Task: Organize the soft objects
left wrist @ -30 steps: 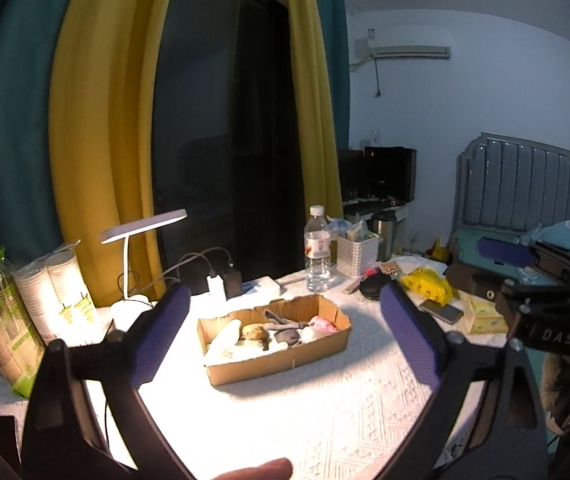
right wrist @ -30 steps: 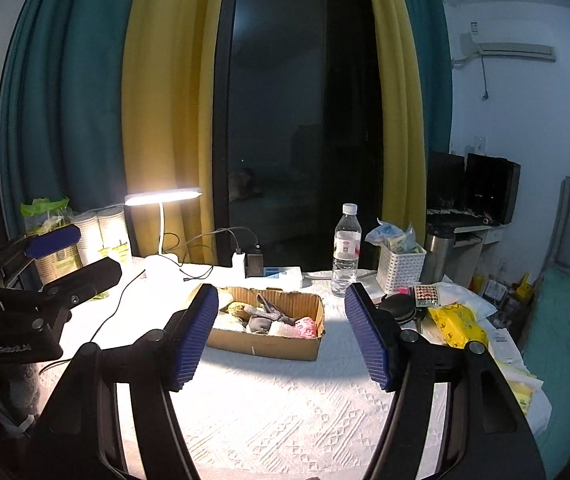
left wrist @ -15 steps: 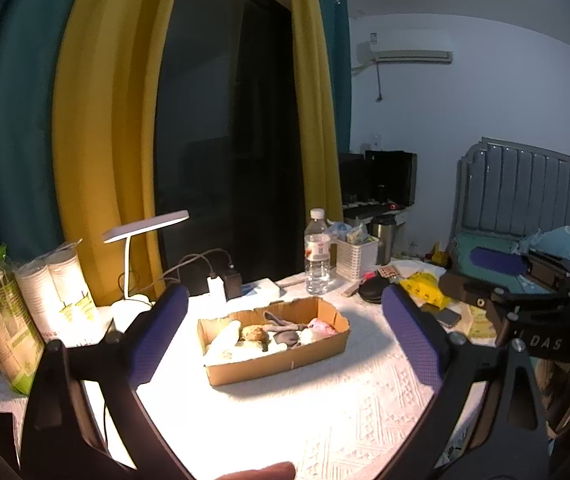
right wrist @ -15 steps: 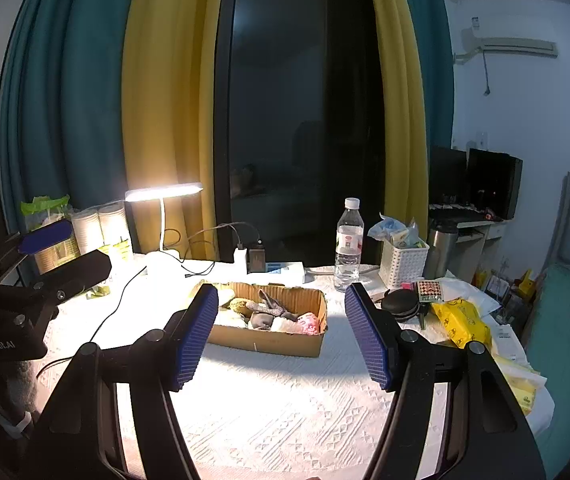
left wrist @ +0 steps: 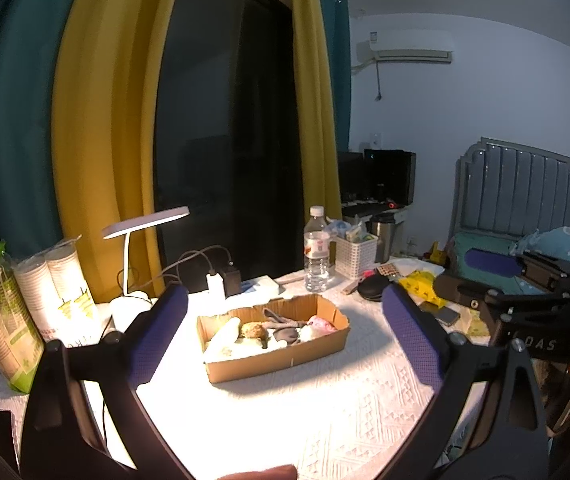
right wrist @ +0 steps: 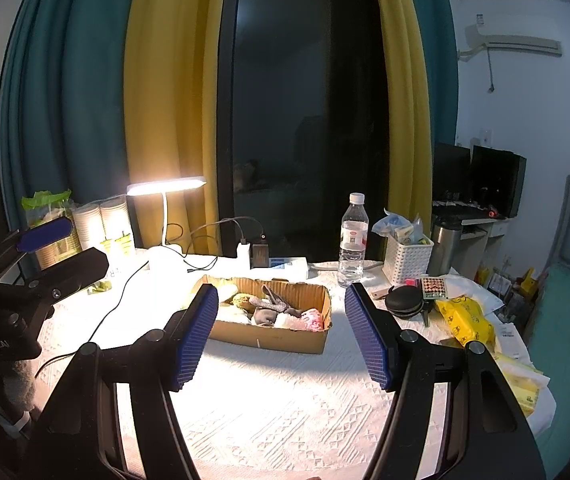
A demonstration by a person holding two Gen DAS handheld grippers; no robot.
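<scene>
Left tongs: left gripper (left wrist: 283,326), black with blue ribbed pads, is hovering over the near table edge with its jaws standing wide apart and nothing between them; it is pointing at the box.
Right tongs: right gripper (right wrist: 281,334), of the same build, is likewise hanging with jaws spread and gripping nothing, its pads framing the box from the near side without touching it.
Task's thing: shallow brown cardboard box (right wrist: 285,338) is sitting mid-table on the white embossed tablecloth (right wrist: 285,408), and the soft objects (left wrist: 269,330) are lying piled inside it.
Contents seen: grey sock-like cloth (right wrist: 275,304), pink fuzzy piece (right wrist: 311,318), brownish plush lump (left wrist: 253,330) and pale cream pieces are all resting within the box walls; finer sorting is too small to tell.
Loose soft items: none is showing on the cloth around the box in either view.
Surroundings: lit white desk lamp (right wrist: 165,188), clear plastic water bottle (right wrist: 353,240), white lattice basket (right wrist: 407,260) and yellow plastic packet (right wrist: 463,318) are standing apart from the box and are looking untouched.
Progress, judged: either the items are already gathered and the job is nearly finished, or nothing is begun and they are waiting to be taken out; the views are not settling which.
Left to do, judged: if sorting remains, a gripper needs to be reaching forward into the box.
</scene>
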